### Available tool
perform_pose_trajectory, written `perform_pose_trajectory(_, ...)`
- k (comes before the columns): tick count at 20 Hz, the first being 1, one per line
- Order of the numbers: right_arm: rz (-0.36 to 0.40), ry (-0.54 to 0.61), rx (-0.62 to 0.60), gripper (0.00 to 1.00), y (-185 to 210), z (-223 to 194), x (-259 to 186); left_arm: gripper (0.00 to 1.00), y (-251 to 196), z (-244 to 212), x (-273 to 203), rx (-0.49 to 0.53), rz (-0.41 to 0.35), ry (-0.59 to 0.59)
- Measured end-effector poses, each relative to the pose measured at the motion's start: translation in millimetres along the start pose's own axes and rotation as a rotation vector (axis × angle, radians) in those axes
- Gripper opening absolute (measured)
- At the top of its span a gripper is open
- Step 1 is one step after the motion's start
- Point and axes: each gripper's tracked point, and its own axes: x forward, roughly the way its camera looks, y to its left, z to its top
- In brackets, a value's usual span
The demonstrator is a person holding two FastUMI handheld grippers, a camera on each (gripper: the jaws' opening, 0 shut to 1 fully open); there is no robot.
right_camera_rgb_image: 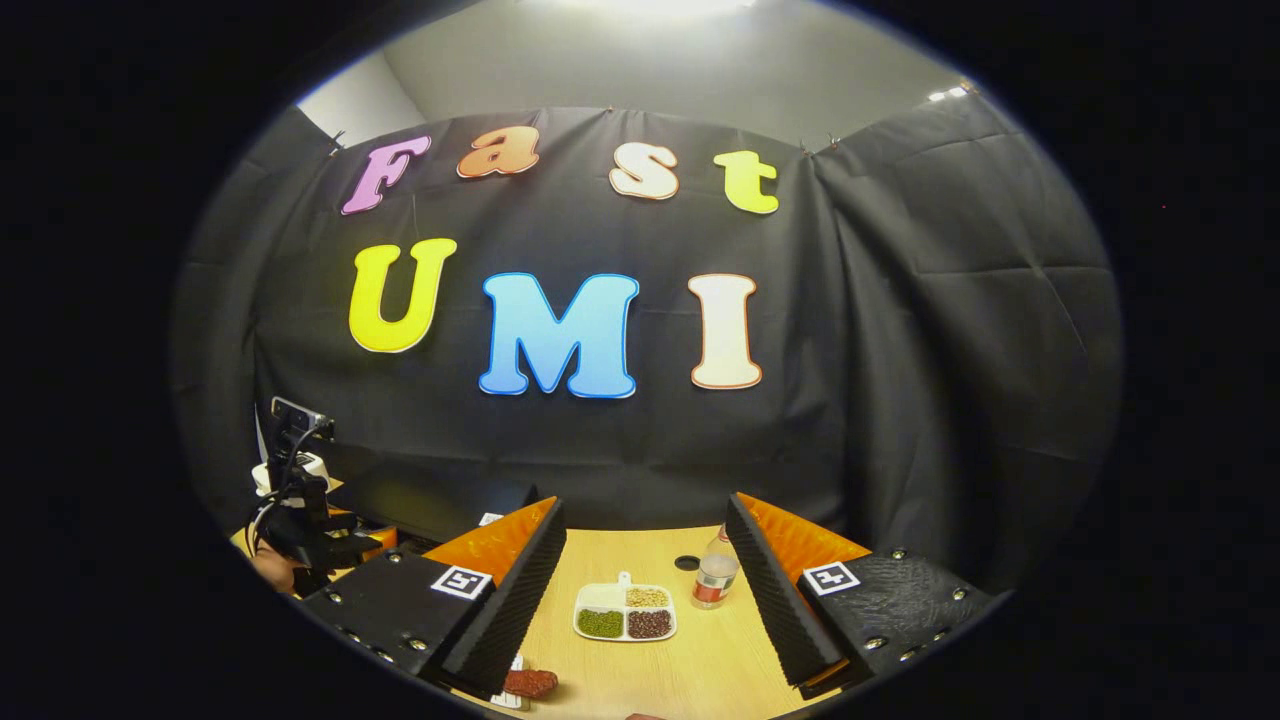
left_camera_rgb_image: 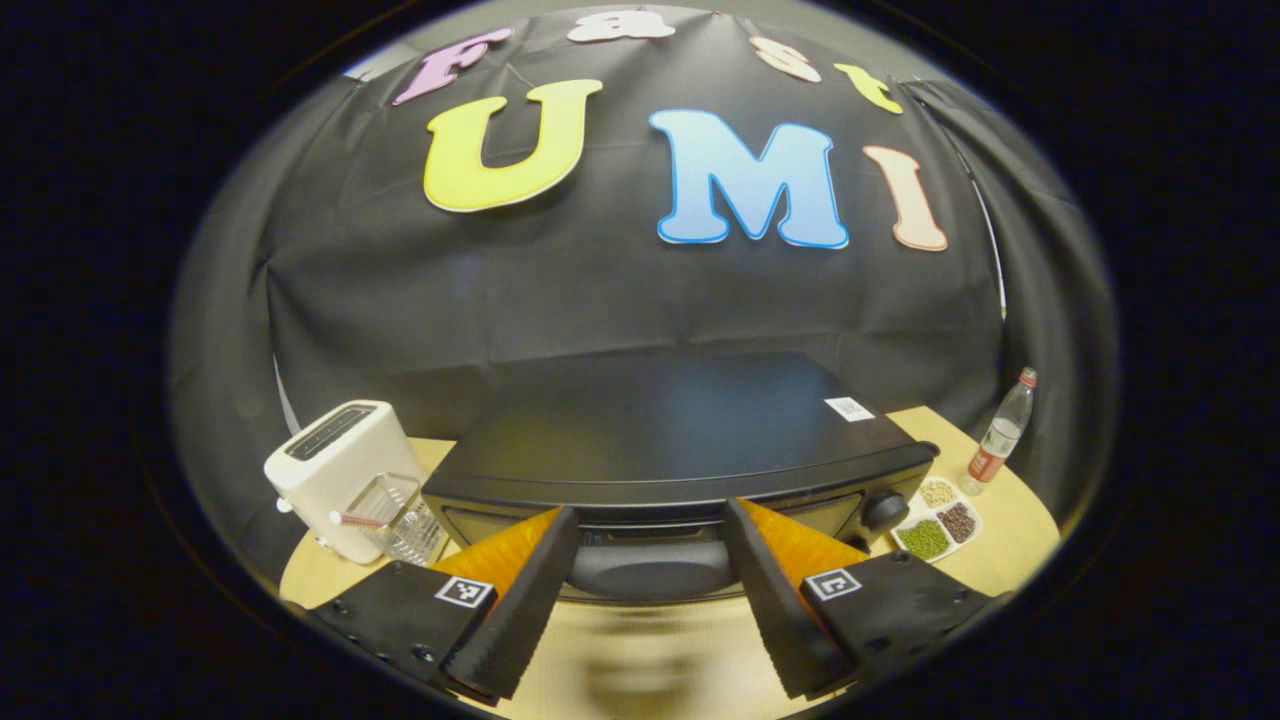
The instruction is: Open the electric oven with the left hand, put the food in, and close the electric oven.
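Note:
The black electric oven fills the middle of the left gripper view, seen from above and in front. My left gripper is open, a finger on each side of the door handle, neither pressing on it. The door looks shut against the body. My right gripper is open over the table, with nothing between its fingers. A reddish-brown piece of food lies on the table below its left finger. The oven sits at the far left there, with the left gripper's housing and a hand in front of it.
Left of the oven stand a white toaster and a clear glass container. To its right lie a divided white dish of beans and a plastic bottle. The wooden table has a small round hole.

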Motion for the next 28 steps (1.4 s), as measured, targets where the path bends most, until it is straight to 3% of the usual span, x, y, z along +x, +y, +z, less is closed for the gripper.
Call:
perform_pose_trajectory(1,0.004,0.0,-0.001,0.97,2.2,0.7,-0.1,1.0,-0.5,-2.0,-1.8,0.0,-0.002,0.002)
perform_pose_trajectory(12,0.021,0.002,-0.001,0.97,5.7,-0.5,-7.9,0.97,-3.3,-25.3,-31.6,0.01,-0.004,0.022)
perform_pose_trajectory(28,0.037,0.017,-0.027,0.97,9.9,-7.0,-35.2,1.0,-9.2,-101.6,-70.1,0.007,-0.018,0.142)
